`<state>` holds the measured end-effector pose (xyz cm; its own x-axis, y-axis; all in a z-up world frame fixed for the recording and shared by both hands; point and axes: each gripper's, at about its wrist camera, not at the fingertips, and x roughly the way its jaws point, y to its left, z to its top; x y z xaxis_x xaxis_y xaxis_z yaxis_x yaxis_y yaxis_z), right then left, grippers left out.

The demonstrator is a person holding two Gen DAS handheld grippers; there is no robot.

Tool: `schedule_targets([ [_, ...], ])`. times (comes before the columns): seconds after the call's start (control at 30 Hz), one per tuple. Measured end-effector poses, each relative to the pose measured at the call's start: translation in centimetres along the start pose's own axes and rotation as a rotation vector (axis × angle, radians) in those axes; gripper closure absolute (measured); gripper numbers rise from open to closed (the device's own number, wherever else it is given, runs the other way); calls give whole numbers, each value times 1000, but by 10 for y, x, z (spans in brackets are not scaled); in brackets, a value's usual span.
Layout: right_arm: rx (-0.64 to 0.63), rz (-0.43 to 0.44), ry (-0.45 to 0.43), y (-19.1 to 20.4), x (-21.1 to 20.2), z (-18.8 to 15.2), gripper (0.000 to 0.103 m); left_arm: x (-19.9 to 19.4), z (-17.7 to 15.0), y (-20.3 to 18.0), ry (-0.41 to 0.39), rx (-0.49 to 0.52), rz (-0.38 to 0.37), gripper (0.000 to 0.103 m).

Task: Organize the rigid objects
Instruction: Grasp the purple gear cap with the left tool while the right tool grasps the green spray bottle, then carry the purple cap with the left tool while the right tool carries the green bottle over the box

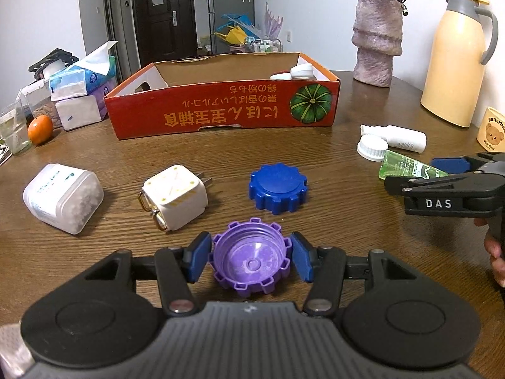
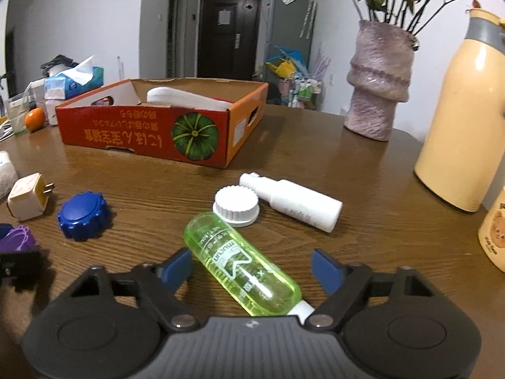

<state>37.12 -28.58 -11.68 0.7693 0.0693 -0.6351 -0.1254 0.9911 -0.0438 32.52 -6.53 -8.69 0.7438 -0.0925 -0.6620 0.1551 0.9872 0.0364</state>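
A purple toothed cap (image 1: 251, 260) sits open side up on the wooden table (image 1: 331, 221), and my left gripper (image 1: 252, 259) is shut on it, a blue pad pressed on each side. In the right wrist view a clear green bottle (image 2: 240, 263) lies slantwise on the table between the fingers of my right gripper (image 2: 252, 268). That gripper is open: its right pad stands clear of the bottle and its left pad is close beside it. A red cardboard box (image 1: 221, 110) stands open at the back, holding white items.
On the table lie a blue toothed cap (image 1: 277, 188), a white plug adapter (image 1: 175, 195), a cotton swab tub (image 1: 63, 197), a white lid (image 2: 236, 210) and a white spray bottle (image 2: 293, 203). A vase (image 2: 377, 79) and a cream thermos (image 2: 464, 120) stand at the right; tissue packs (image 1: 83, 79) and an orange (image 1: 40, 129) at the left.
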Motion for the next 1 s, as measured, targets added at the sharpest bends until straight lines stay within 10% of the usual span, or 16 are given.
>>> schedule_targets([
  [0.4,22,101,-9,0,-4,-2,72,-1,0,0,-8,-1,4,47],
  [1.0,72,66,-105,23,-32,-7,73,-13,3,5,-65,-14,18,47],
])
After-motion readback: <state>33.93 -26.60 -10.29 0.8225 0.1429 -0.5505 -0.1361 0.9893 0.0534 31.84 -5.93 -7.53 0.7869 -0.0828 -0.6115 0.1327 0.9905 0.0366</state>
